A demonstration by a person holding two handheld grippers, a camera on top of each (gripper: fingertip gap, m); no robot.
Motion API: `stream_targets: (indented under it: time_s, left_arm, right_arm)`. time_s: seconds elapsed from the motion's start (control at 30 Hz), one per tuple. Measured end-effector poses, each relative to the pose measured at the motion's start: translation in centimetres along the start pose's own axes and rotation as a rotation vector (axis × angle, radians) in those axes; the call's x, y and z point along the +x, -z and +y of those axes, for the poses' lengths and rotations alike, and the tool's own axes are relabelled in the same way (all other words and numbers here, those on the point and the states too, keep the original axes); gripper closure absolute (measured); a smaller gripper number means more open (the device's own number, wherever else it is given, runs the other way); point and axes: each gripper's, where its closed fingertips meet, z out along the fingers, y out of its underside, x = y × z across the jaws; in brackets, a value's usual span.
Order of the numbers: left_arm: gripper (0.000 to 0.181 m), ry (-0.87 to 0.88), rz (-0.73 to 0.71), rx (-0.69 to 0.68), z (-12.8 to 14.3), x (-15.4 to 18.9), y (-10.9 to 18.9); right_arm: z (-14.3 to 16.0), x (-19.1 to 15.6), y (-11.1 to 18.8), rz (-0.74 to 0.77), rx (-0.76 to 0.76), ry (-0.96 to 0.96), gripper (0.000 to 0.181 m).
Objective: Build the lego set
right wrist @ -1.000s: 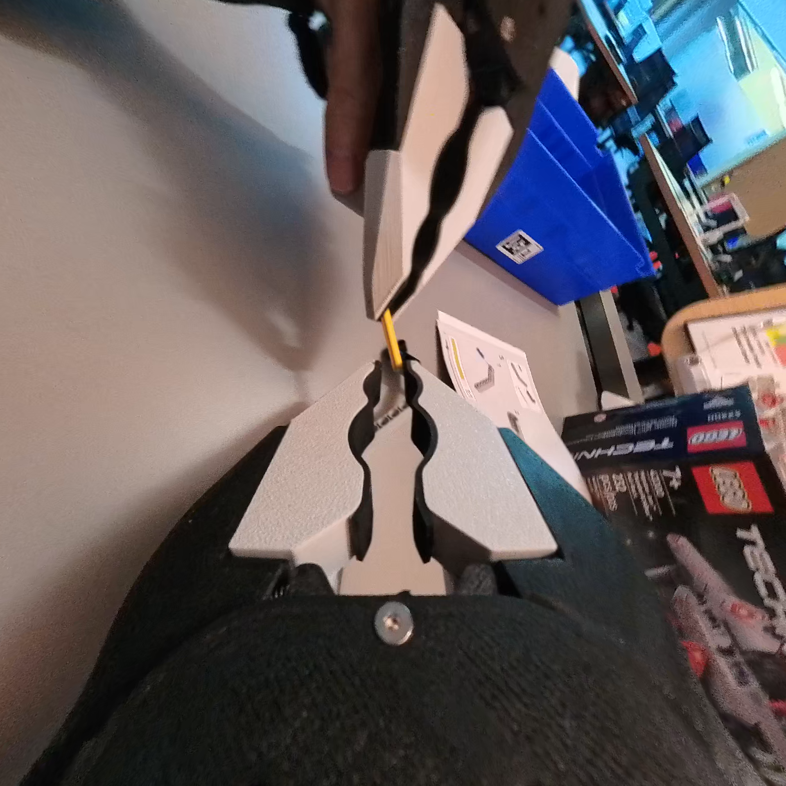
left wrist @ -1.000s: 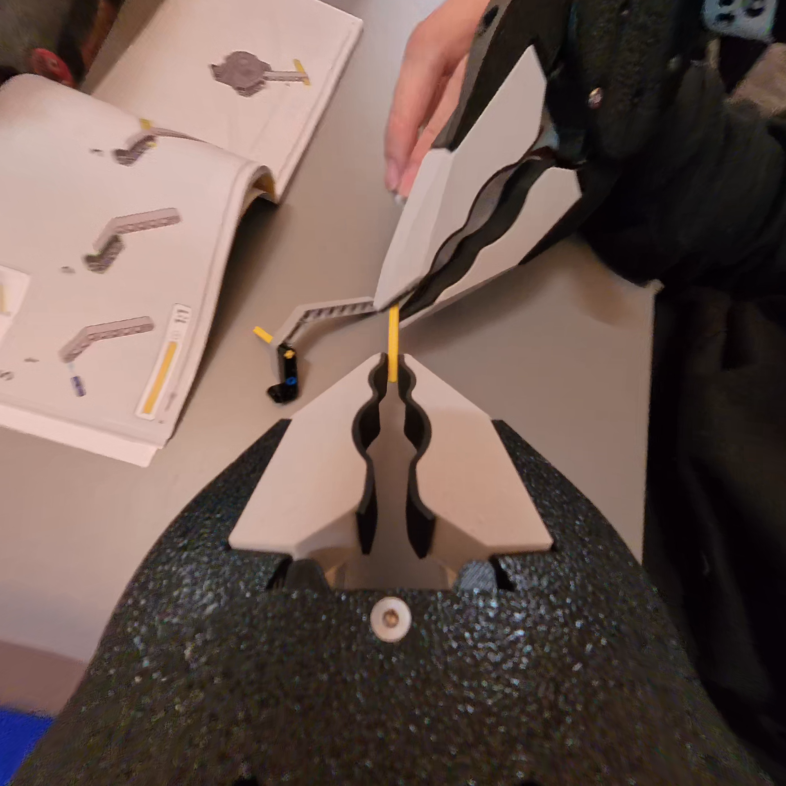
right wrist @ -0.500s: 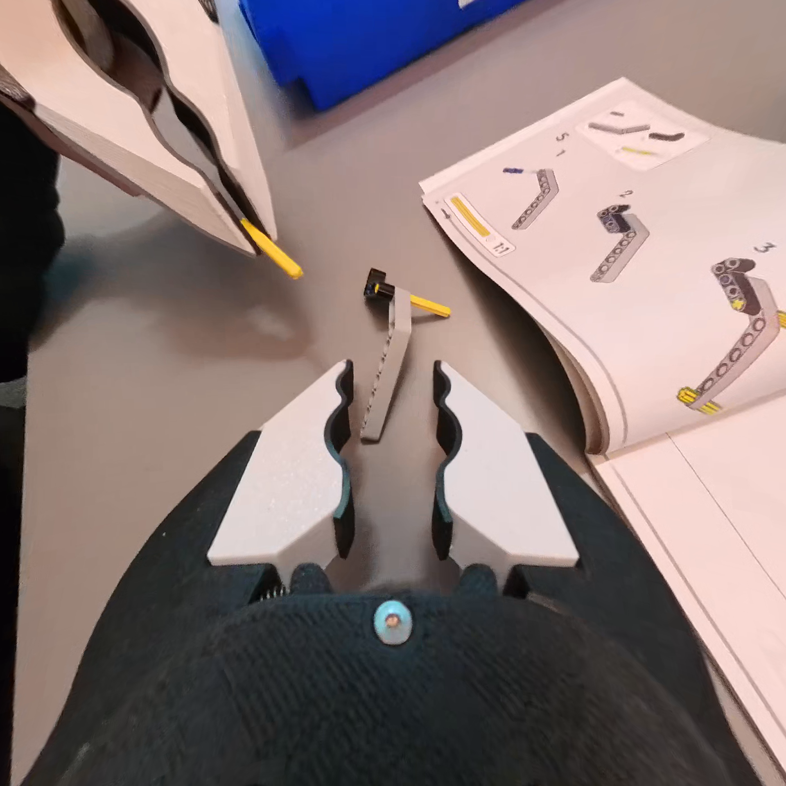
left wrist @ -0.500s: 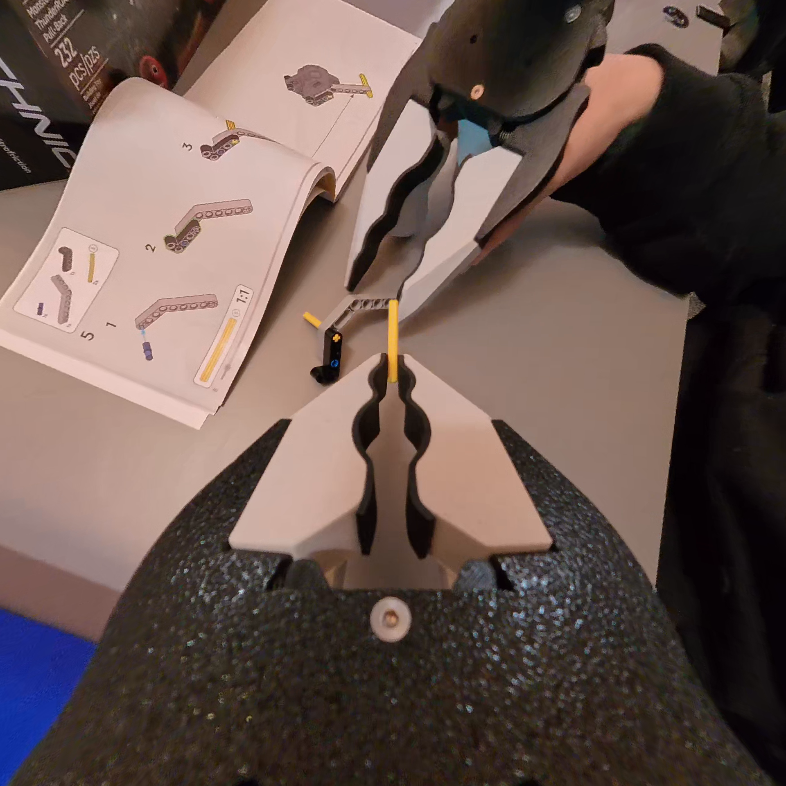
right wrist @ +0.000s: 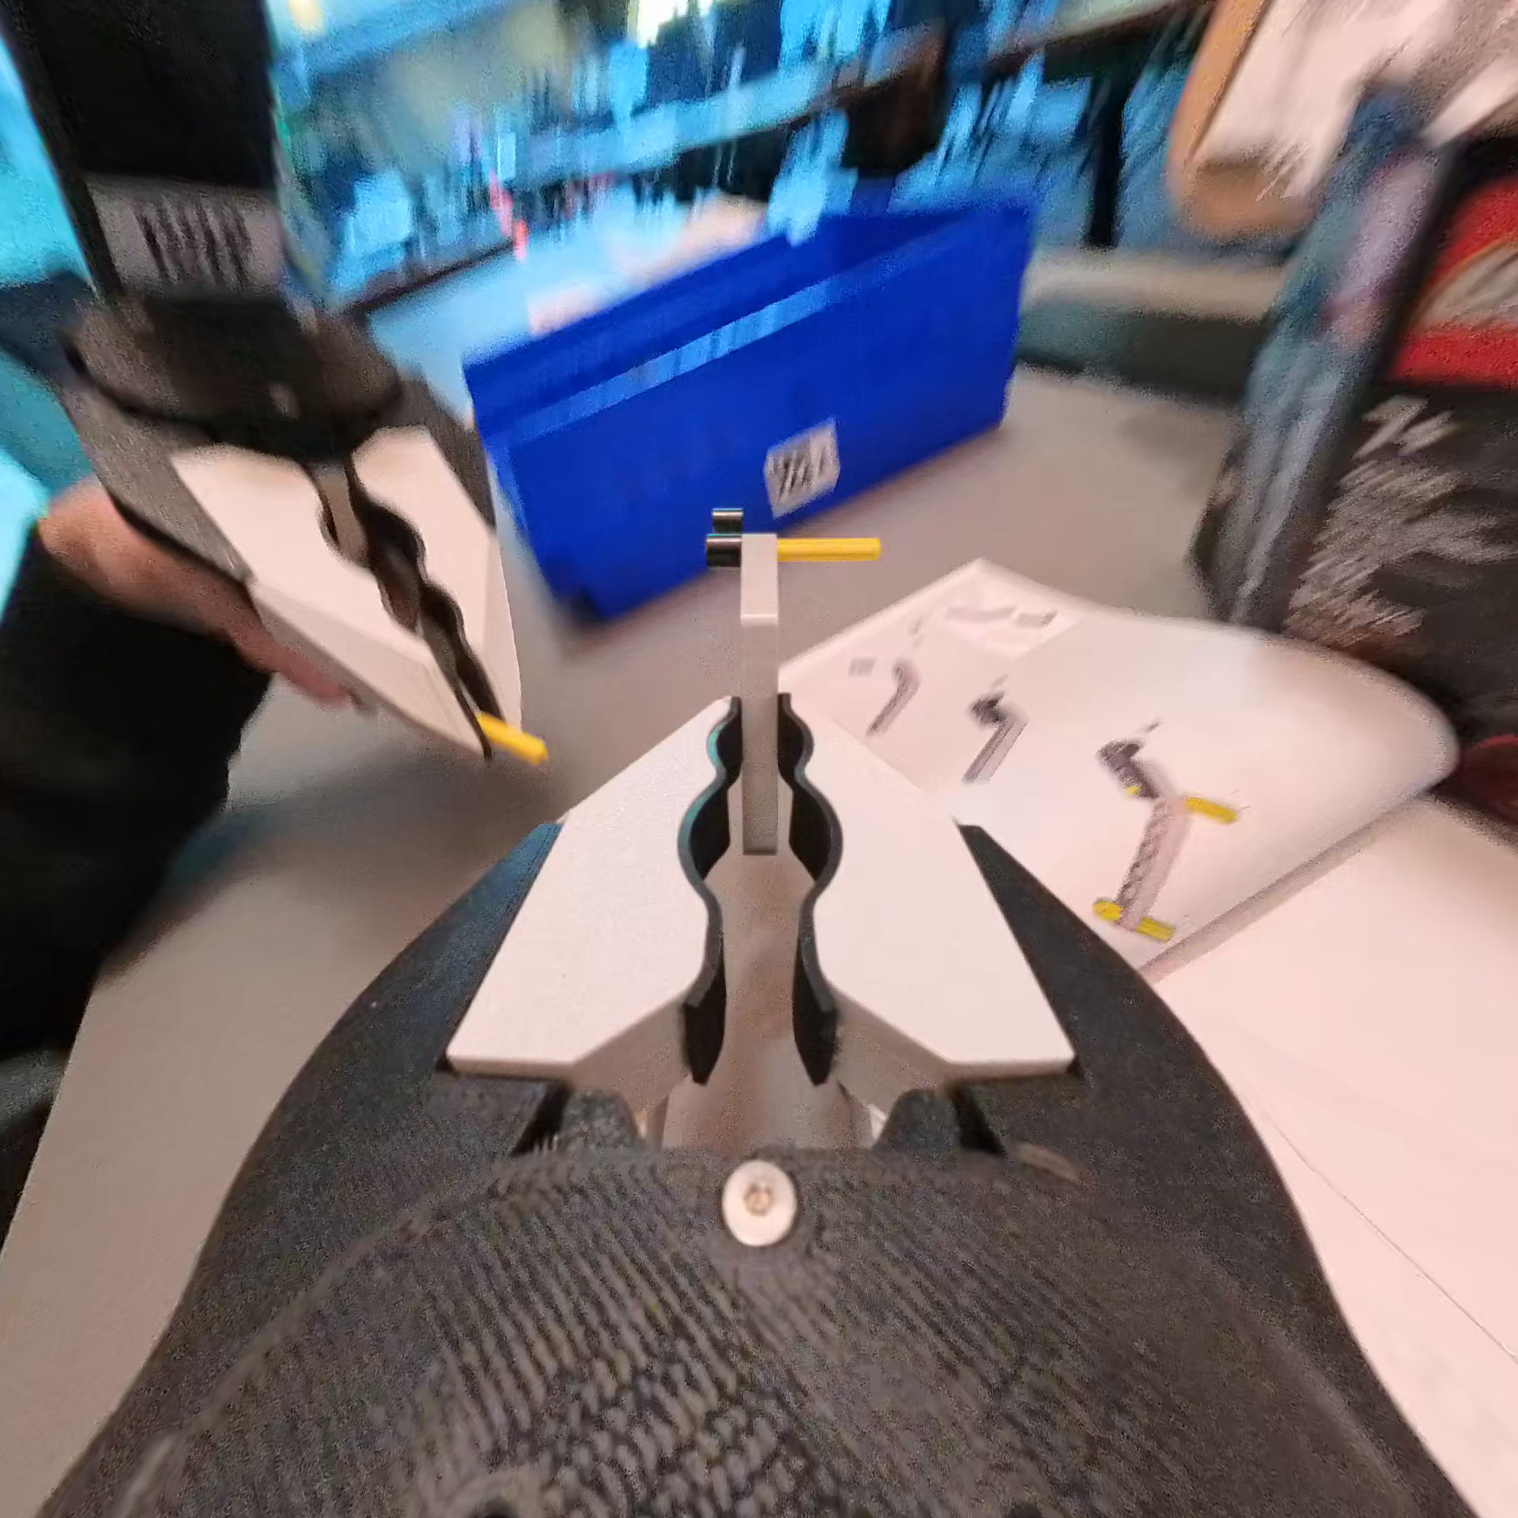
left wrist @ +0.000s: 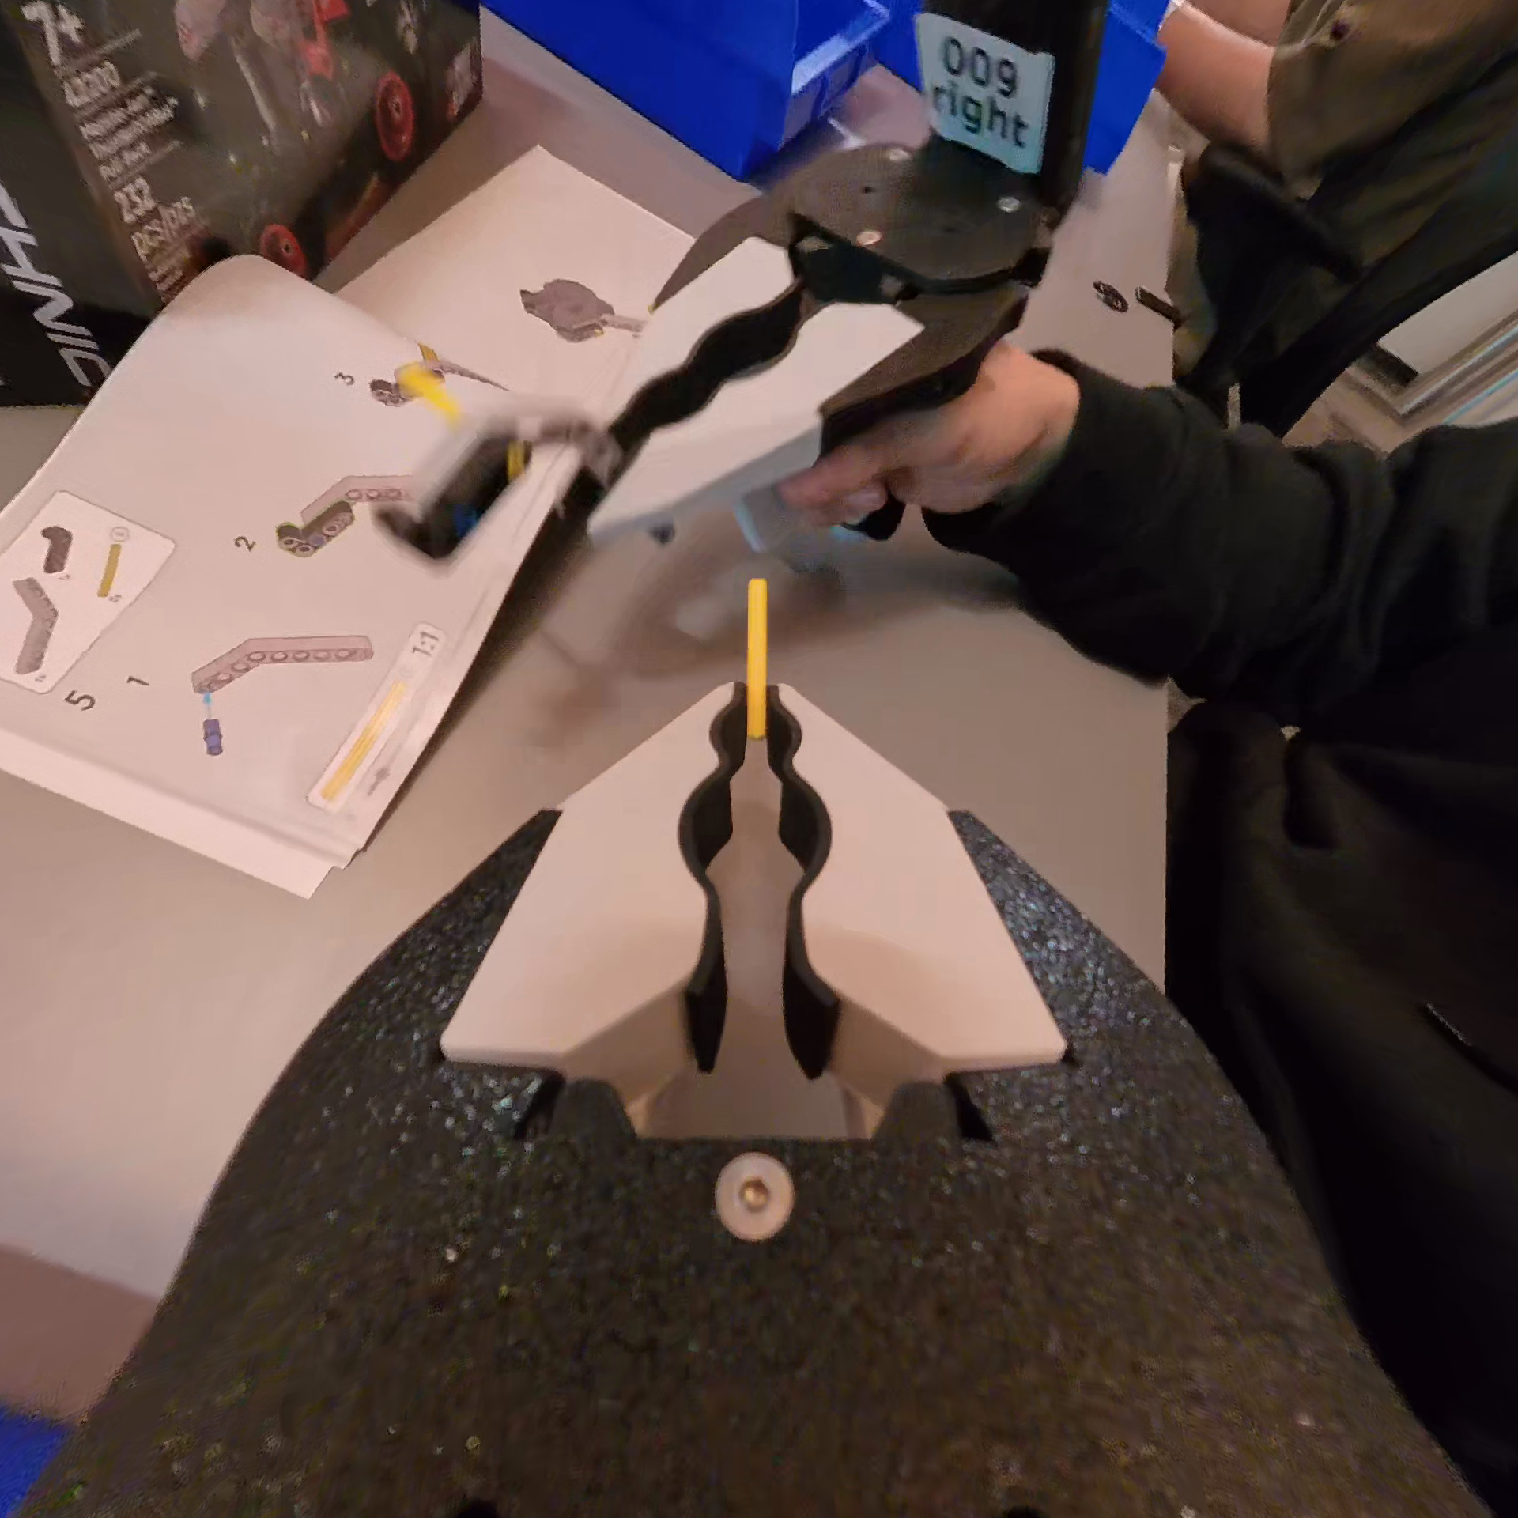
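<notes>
My left gripper (left wrist: pixel 756 698) is shut on a thin yellow axle (left wrist: pixel 756 641) that sticks straight out past its tips, above the grey table (left wrist: pixel 205 945). My right gripper (right wrist: pixel 760 706) is shut on the end of a grey angled beam (right wrist: pixel 757 657); the beam's far end carries a black piece (right wrist: pixel 724 538) and a second yellow axle (right wrist: pixel 830 549). In the left wrist view the right gripper (left wrist: pixel 600 460) holds that beam assembly (left wrist: pixel 468 485), blurred, in the air over the booklet. In the right wrist view the left gripper (right wrist: pixel 493 739) with its axle (right wrist: pixel 513 735) is at the left.
An open instruction booklet (left wrist: pixel 246 575) lies at the left of the table, also in the right wrist view (right wrist: pixel 1150 780). The dark set box (left wrist: pixel 205 123) and blue bins (left wrist: pixel 698 74) stand behind it; a blue bin (right wrist: pixel 739 411) faces the right gripper. Small dark parts (left wrist: pixel 1133 300) lie far right. There is about 7 cm between the tips of the two grippers.
My right gripper let go of the yellow axle, opened over the beam on the table, then shut on it and lifted it. My left gripper kept the axle and pulled back.
</notes>
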Motion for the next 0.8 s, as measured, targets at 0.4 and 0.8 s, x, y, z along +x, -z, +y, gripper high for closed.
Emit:
stream_targets:
  time_s: [0.4,0.8]
  left_arm:
    - [0.179,0.166,-0.017,0.132,-2.8,0.8,-3.4]
    - [0.179,0.189,-0.069,0.175,-3.3,-0.2,-2.8]
  right_arm:
    - [-4.6,-0.4,3.9,0.129,0.547,-0.029,0.176]
    - [-4.8,-1.4,3.7,0.157,0.564,0.061,0.175]
